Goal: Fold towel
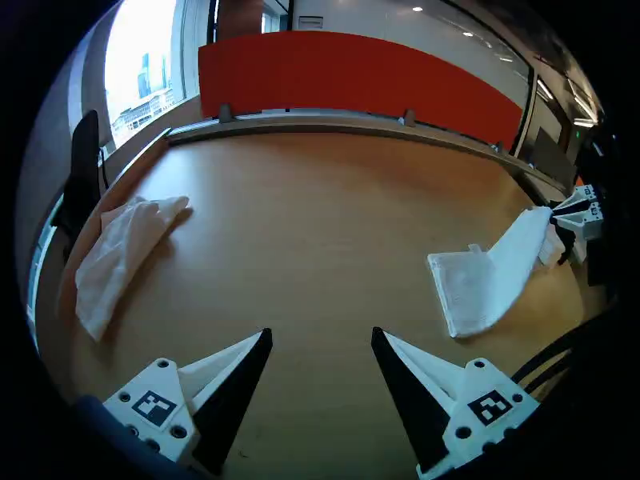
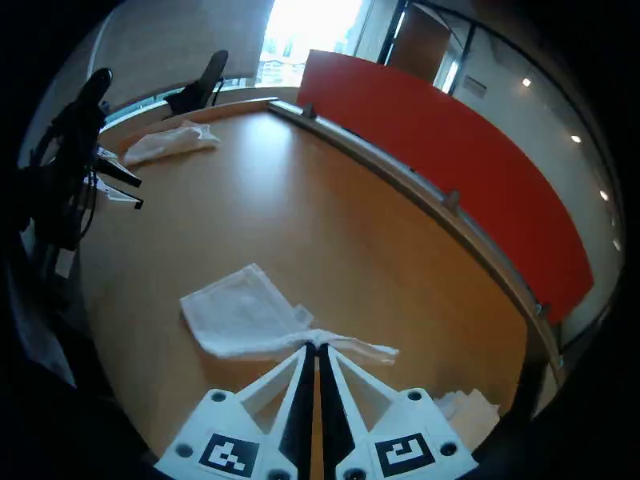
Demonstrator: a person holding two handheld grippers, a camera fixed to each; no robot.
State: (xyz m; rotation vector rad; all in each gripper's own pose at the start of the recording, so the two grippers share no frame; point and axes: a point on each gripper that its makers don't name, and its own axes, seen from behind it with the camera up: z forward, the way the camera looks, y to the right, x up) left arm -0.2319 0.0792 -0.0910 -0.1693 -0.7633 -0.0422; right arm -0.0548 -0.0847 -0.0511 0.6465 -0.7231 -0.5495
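Observation:
A white towel (image 1: pixel 480 280) lies on the wooden table (image 1: pixel 320 216) to the right in the left gripper view. One end of it rises off the surface toward my right gripper (image 1: pixel 582 212). In the right gripper view, the towel (image 2: pixel 240 316) spreads flat just ahead, and a twisted edge of it runs between the tips of my right gripper (image 2: pixel 315 347), which is shut on it. My left gripper (image 1: pixel 321 332) hovers open over bare wood, well left of the towel, with nothing between its fingers. That same left gripper (image 2: pixel 120 186) appears at the far left of the right gripper view.
A second, crumpled white towel (image 1: pixel 120 244) (image 2: pixel 172 142) lies near the table's far left edge. An orange partition (image 1: pixel 360 76) runs along the back of the table. A dark chair (image 1: pixel 84 168) stands beyond the left edge. A pale cloth bundle (image 2: pixel 468 410) sits beside my right fingers.

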